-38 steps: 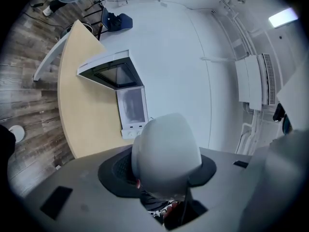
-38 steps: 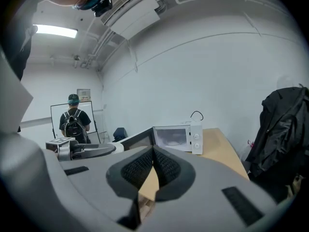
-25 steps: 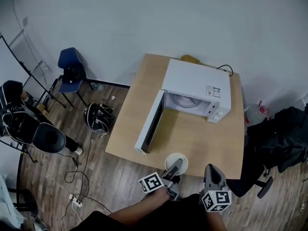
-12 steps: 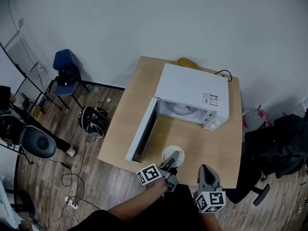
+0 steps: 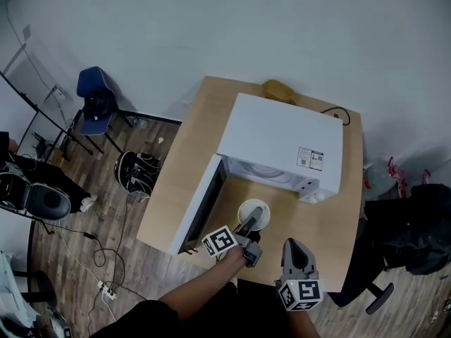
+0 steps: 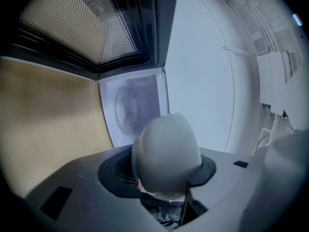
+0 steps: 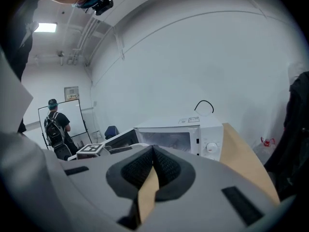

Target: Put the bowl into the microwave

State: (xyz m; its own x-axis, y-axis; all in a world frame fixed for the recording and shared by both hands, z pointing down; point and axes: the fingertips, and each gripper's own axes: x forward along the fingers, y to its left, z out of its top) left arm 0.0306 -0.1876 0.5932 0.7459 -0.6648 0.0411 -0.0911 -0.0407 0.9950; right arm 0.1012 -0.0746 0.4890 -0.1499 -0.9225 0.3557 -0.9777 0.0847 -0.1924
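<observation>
Pinched at its rim by the left gripper [image 5: 255, 215] just short of the open microwave [image 5: 282, 143], the bowl [image 6: 166, 151] could tip or clip the left-hand door [image 5: 201, 206]; the right gripper [image 7: 153, 153] is pressed together, empty.

The microwave [image 5: 282, 143] sits on the desk [image 5: 187, 153], toward its far side, with its door [image 5: 199, 206] swung out to the left. The bowl [image 5: 244, 208] is just in front of the opening, between the left gripper's [image 5: 254, 217] jaws. The right gripper [image 5: 293, 248] is to its right, above the desk's near edge. A chair [image 5: 95, 101] stands on the floor, left of the desk.
</observation>
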